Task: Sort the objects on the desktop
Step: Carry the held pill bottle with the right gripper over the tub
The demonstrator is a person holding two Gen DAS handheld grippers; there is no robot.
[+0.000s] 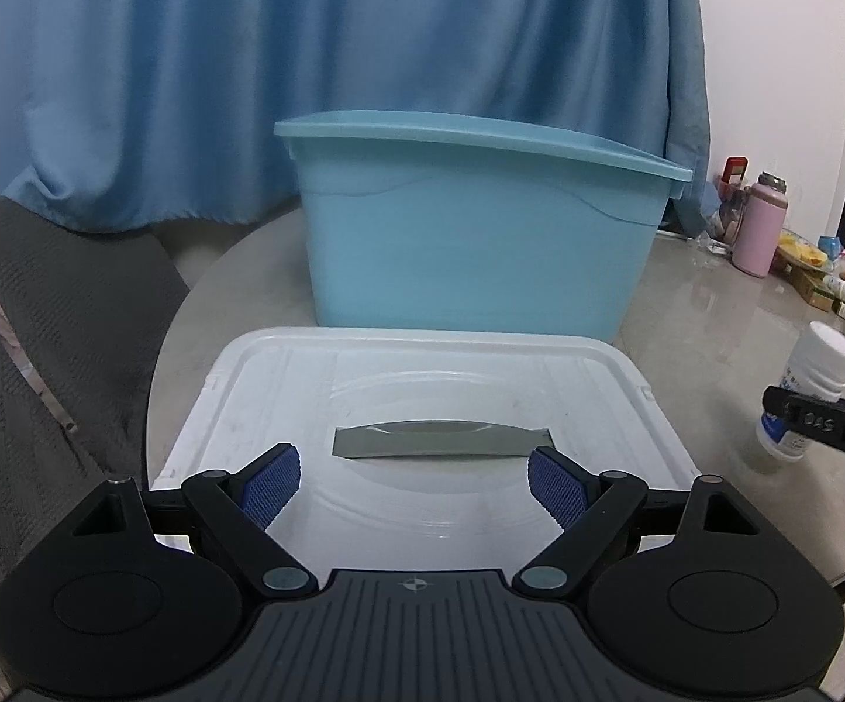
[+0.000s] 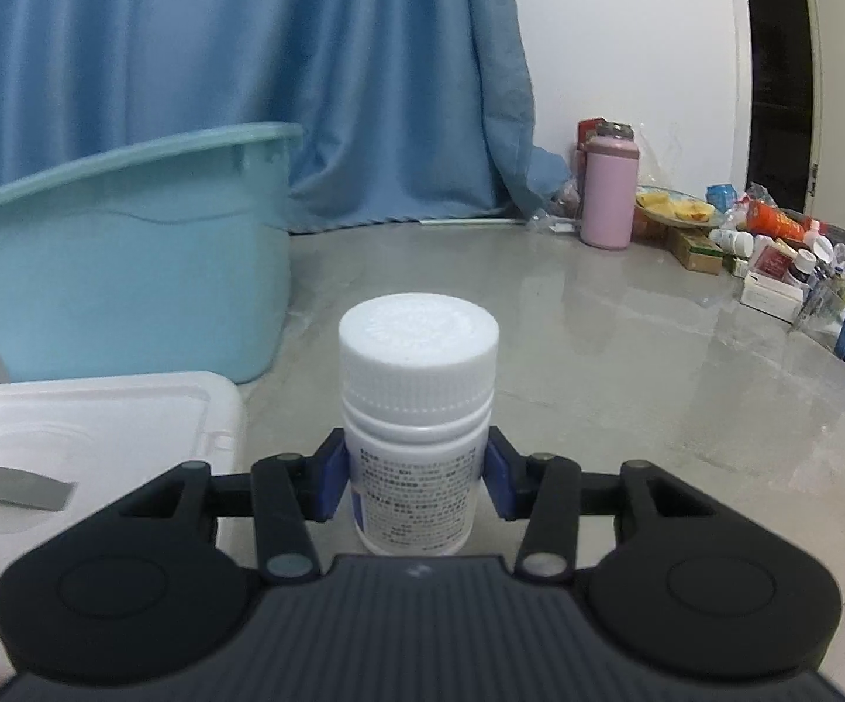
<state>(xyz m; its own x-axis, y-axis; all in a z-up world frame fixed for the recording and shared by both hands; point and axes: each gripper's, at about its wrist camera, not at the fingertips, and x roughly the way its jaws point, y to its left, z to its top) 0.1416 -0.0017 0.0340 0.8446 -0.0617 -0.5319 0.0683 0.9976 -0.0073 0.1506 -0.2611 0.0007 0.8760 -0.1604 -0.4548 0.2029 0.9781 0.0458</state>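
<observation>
Glossy tabletop [image 2: 627, 351] is offering little friction, so right gripper [image 2: 416, 477], pinching the pill bottle [image 2: 416, 409] low, is risking tipping it, while left gripper [image 1: 413, 482] is hanging spread.

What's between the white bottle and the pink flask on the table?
Only bare table between the white bottle and pink flask, in the right wrist view.

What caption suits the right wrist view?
Right gripper closed on an upright white pill bottle beside a blue bin.
</observation>
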